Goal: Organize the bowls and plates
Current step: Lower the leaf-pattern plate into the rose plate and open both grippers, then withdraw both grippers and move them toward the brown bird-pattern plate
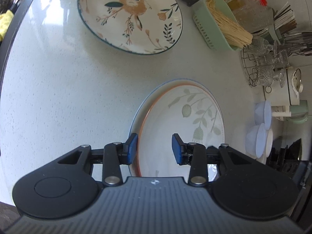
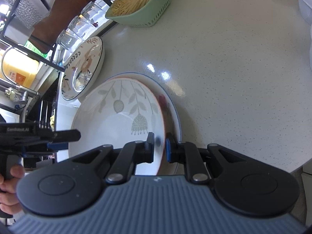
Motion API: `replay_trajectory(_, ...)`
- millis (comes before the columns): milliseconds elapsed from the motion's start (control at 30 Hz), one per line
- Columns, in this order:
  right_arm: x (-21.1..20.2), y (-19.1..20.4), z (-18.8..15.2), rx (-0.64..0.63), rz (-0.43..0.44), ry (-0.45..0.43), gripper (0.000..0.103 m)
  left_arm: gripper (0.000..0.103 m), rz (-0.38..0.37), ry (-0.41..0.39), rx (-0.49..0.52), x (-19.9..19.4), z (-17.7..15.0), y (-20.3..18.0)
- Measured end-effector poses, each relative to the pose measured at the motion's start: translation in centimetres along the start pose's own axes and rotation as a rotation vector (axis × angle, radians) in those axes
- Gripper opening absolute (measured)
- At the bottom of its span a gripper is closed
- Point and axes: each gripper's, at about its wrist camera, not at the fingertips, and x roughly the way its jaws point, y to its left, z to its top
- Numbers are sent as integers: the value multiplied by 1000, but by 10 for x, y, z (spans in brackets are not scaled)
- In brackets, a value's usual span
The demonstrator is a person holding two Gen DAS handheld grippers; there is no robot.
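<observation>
Countertop [image 1: 58,97]: green basket [image 1: 206,29] holds noodles [image 1: 228,25]; leaf plate [image 2: 117,126] atop blue-rimmed plate [image 2: 173,117].

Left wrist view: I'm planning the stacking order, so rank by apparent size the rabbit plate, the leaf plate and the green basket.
1. rabbit plate and leaf plate: alike, and the leaf plate sits nearer, partly hidden, so unranked.
2. green basket: smallest.

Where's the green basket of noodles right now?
The green basket sits at the far side of the counter, upper right in the left wrist view, beyond the floral plate and next to the wire rack of glassware.
</observation>
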Motion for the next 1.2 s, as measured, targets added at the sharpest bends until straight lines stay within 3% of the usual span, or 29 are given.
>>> replay_trajectory(533, 5, 3, 1, -2, 10, -5, 15, 43, -54, 37, -84, -11, -15, 17)
replay_trajectory(733, 8, 9, 6, -57, 8, -4, 15, 46, -108, 59, -170, -10, -22, 30)
replay_trajectory(933, 9, 12, 16, -74, -9, -13, 15, 46, -81, 34, -168, -16, -19, 25)
replay_trajectory(1033, 6, 12, 19, -87, -20, -18, 15, 46, -111, 31, -169, -16, -17, 21)
replay_trajectory(1200, -3, 19, 20, -135, -35, -48, 15, 46, -70, 2, -119, -19, -15, 9)
